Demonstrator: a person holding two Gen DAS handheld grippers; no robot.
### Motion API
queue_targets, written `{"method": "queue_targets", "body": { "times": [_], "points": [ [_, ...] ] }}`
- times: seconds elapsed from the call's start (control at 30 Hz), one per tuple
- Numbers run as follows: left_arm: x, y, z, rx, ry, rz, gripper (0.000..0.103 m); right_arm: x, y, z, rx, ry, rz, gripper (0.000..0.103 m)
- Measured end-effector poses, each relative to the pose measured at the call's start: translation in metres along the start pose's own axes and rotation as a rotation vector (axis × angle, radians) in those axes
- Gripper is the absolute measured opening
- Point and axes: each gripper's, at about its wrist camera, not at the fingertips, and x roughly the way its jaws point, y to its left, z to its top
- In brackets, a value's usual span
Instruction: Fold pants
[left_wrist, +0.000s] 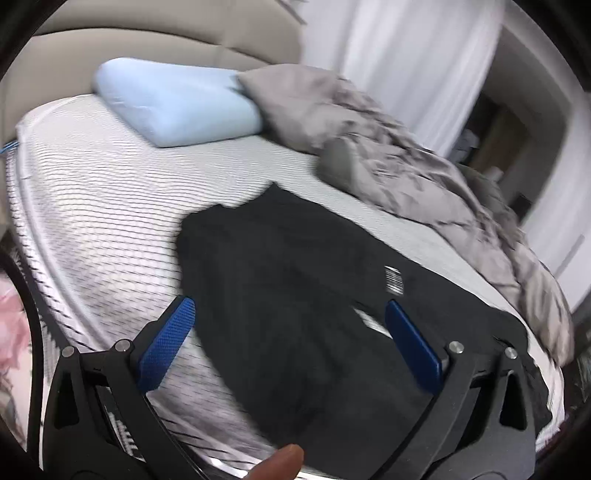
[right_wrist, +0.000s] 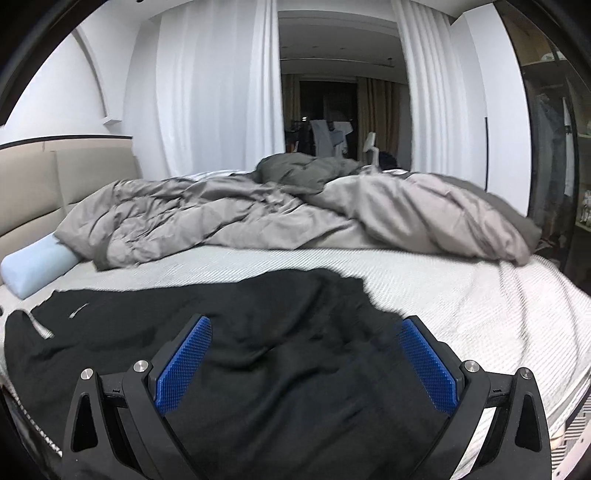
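Pants (right_wrist: 258, 332) flat, tools seemingly empty.

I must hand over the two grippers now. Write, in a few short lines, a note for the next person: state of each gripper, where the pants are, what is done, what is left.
Left gripper: open, empty, above the black pants.
Right gripper: open, empty, also over the pants.
Pants: spread on the white mattress near its front edge, rumpled; the end toward the blue pillow looks doubled over, though blur makes this unsure. The grey duvet is bunched behind, apart from them.
Done: pants laid out; neither gripper holds cloth.
Left: smooth them, then probably make all the folds.
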Motion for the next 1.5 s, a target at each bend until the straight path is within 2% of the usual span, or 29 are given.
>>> {"method": "queue_targets", "body": {
  "times": [0.17, 0.27, 0.43, 0.47, 0.5, 0.53, 0.57, 0.6, 0.63, 0.73, 0.77, 0.83, 0.9, 0.97, 1.03, 1.2, 1.27, 1.3, 1.4, 1.43, 1.47, 1.5],
  "points": [
    [0.017, 0.048, 0.014, -0.106, 0.052, 0.006, 0.102, 0.007, -0.034, 0.025, -0.035, 0.021, -0.040, 0.103],
    [0.036, 0.067, 0.017, -0.145, 0.098, 0.029, 0.102, 0.003, -0.050, 0.024, -0.001, 0.036, -0.011, 0.103],
    [0.070, 0.085, 0.026, -0.191, 0.170, -0.033, 0.086, -0.011, -0.057, 0.000, 0.045, 0.071, 0.007, 0.103],
    [0.078, 0.087, 0.030, -0.194, 0.179, -0.052, 0.077, -0.012, -0.056, -0.007, 0.057, 0.084, 0.009, 0.103],
    [0.086, 0.087, 0.032, -0.203, 0.196, -0.064, 0.060, -0.012, -0.056, -0.013, 0.068, 0.095, 0.018, 0.103],
    [0.091, 0.085, 0.034, -0.212, 0.212, -0.069, 0.028, -0.011, -0.055, -0.020, 0.083, 0.109, 0.032, 0.103],
    [0.095, 0.083, 0.036, -0.217, 0.227, -0.075, 0.016, -0.010, -0.053, -0.024, 0.090, 0.118, 0.034, 0.103],
    [0.096, 0.078, 0.036, -0.216, 0.232, -0.086, 0.009, -0.008, -0.051, -0.029, 0.095, 0.133, 0.030, 0.103],
    [0.091, 0.070, 0.038, -0.200, 0.206, -0.076, 0.009, -0.007, -0.049, -0.033, 0.098, 0.145, 0.025, 0.103],
    [0.052, 0.051, 0.033, -0.101, 0.091, 0.030, 0.009, -0.011, -0.043, -0.043, 0.108, 0.158, 0.025, 0.103],
    [0.046, 0.048, 0.030, -0.085, 0.081, 0.061, 0.010, -0.013, -0.042, -0.045, 0.109, 0.158, 0.019, 0.103],
    [0.050, 0.049, 0.024, -0.063, 0.118, 0.144, 0.013, -0.017, -0.043, -0.050, 0.110, 0.169, 0.002, 0.103],
    [0.063, 0.058, 0.019, -0.105, 0.187, 0.142, 0.015, -0.019, -0.049, -0.057, 0.128, 0.188, -0.017, 0.103],
    [0.062, 0.062, 0.018, -0.136, 0.178, 0.106, 0.026, -0.021, -0.060, -0.062, 0.170, 0.203, -0.025, 0.103],
    [0.059, 0.066, 0.018, -0.130, 0.170, 0.092, 0.050, -0.023, -0.074, -0.069, 0.238, 0.231, -0.006, 0.103],
    [0.069, 0.064, 0.019, -0.133, 0.192, 0.073, 0.052, -0.014, -0.109, -0.094, 0.465, 0.288, 0.137, 0.101],
    [0.069, 0.067, 0.017, -0.139, 0.198, 0.070, 0.052, -0.004, -0.116, -0.097, 0.503, 0.280, 0.198, 0.091],
    [0.073, 0.067, 0.017, -0.144, 0.203, 0.070, 0.052, 0.003, -0.116, -0.097, 0.503, 0.288, 0.208, 0.088],
    [0.083, 0.062, 0.024, -0.140, 0.203, 0.065, 0.052, 0.029, -0.112, -0.086, 0.458, 0.327, 0.207, 0.067],
    [0.081, 0.062, 0.026, -0.135, 0.209, 0.069, 0.052, 0.031, -0.109, -0.078, 0.430, 0.316, 0.194, 0.042],
    [0.080, 0.061, 0.030, -0.134, 0.208, 0.071, 0.052, 0.026, -0.105, -0.064, 0.374, 0.272, 0.159, 0.023],
    [0.073, 0.063, 0.033, -0.133, 0.199, 0.072, 0.052, 0.020, -0.103, -0.055, 0.350, 0.235, 0.147, 0.022]
  ]
}}
